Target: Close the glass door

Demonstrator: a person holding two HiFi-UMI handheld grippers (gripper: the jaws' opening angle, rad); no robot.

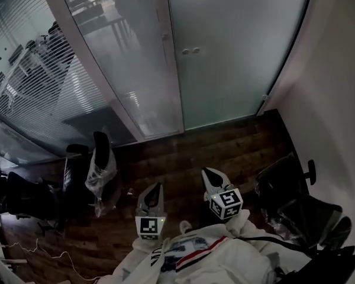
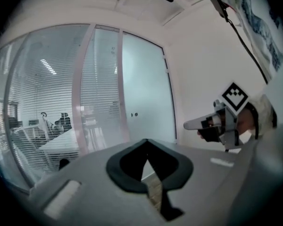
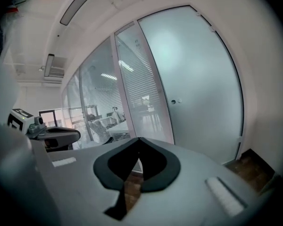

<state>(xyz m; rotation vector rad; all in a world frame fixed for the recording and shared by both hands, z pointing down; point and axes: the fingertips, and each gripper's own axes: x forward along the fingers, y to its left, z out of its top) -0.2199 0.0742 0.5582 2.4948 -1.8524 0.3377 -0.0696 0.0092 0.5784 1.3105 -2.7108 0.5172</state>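
Glass door [image 1: 242, 58]: frosted, 2 knobs [image 1: 190, 51] near its left edge. Left tongs [image 1: 155, 189], right tongs [image 1: 213, 179]: both pinched closed, empty, well apart from it. Recommended: push beside knobs, steadily.

The left claw [image 1: 155, 187] and right claw [image 1: 209, 173] are held out in front of the body, side by side and a little apart. Both point forward, tilted slightly down. On each, the jaws are closed tip to tip with nothing between them.
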